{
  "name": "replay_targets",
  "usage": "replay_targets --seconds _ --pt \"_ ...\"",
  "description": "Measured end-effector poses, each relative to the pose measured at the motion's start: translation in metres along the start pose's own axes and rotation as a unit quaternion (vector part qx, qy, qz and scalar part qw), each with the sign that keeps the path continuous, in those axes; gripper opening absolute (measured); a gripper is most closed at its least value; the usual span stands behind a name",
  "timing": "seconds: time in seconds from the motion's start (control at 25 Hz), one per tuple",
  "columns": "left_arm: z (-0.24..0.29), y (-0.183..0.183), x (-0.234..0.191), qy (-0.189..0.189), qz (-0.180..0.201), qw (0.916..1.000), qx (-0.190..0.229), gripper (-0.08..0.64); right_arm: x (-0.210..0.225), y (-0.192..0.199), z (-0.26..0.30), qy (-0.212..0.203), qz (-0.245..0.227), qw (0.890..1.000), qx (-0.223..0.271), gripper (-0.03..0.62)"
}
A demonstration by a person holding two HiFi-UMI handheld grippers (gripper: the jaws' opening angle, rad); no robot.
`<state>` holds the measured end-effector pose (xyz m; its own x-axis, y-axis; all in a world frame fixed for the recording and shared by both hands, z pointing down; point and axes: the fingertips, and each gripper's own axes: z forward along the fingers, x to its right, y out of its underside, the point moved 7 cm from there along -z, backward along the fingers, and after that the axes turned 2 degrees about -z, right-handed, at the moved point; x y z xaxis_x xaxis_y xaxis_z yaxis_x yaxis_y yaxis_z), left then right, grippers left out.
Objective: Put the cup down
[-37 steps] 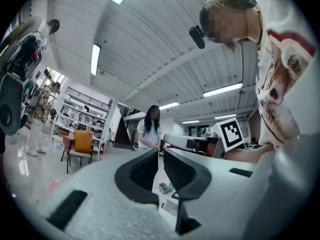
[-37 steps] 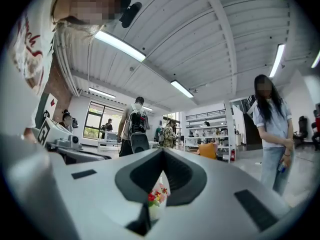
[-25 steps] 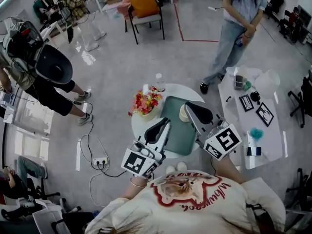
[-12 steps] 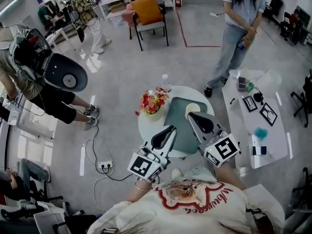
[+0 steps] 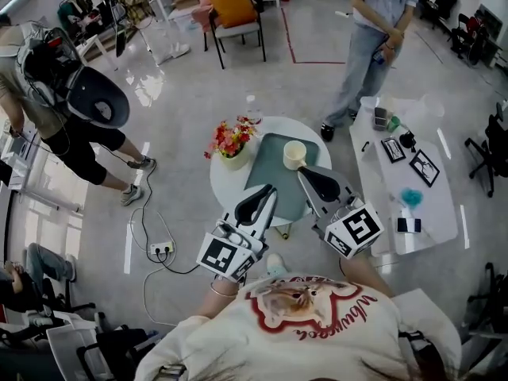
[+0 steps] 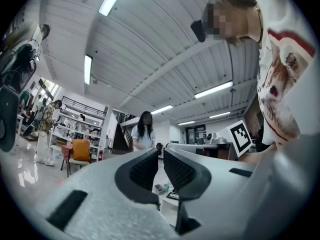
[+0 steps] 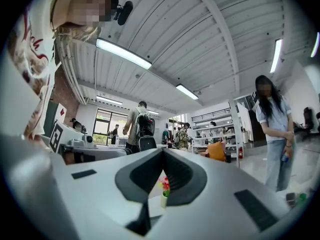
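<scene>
A cream cup stands upright on the green tray that lies on a round white table. My right gripper hovers just short of the cup, apart from it, shut and empty. My left gripper hangs over the tray's near edge, also shut on nothing. Both gripper views look up and outward across the room: the left gripper and the right gripper show their pads together with nothing between. Neither gripper view shows the cup.
A vase of red and yellow flowers stands on the table left of the tray, and shows small past the right jaws. A low white table with small items is at the right. People stand at the left and ahead. A power strip lies on the floor.
The right gripper has drawn back from the cup, which now stands free on the tray. Both grippers have pulled a little toward me.
</scene>
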<state>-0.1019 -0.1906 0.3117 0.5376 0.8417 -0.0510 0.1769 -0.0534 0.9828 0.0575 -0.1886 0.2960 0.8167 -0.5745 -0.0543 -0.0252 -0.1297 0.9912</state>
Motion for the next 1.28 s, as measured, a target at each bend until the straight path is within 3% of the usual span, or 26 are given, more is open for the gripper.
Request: replay_targets --seconds 0.68,0.96,1.28 --pt "-0.057 0.012 0.162 -0.047 -0.014 0.9988 0.001 0.044 -0.061 -0.024 -0.158 -0.029 0.005 1.0 -0.005 0.028" --pt "-0.084 0.001 0.192 -0.052 -0.012 0.9986 0.001 0.044 -0.089 -0.033 -0.184 -0.037 0.01 0.999 -0.004 0.029" --pt "-0.104 -0.007 0.212 -0.027 -0.018 0.9995 -0.001 0.044 -0.114 -0.042 -0.202 -0.021 0.012 1.0 -0.007 0.029"
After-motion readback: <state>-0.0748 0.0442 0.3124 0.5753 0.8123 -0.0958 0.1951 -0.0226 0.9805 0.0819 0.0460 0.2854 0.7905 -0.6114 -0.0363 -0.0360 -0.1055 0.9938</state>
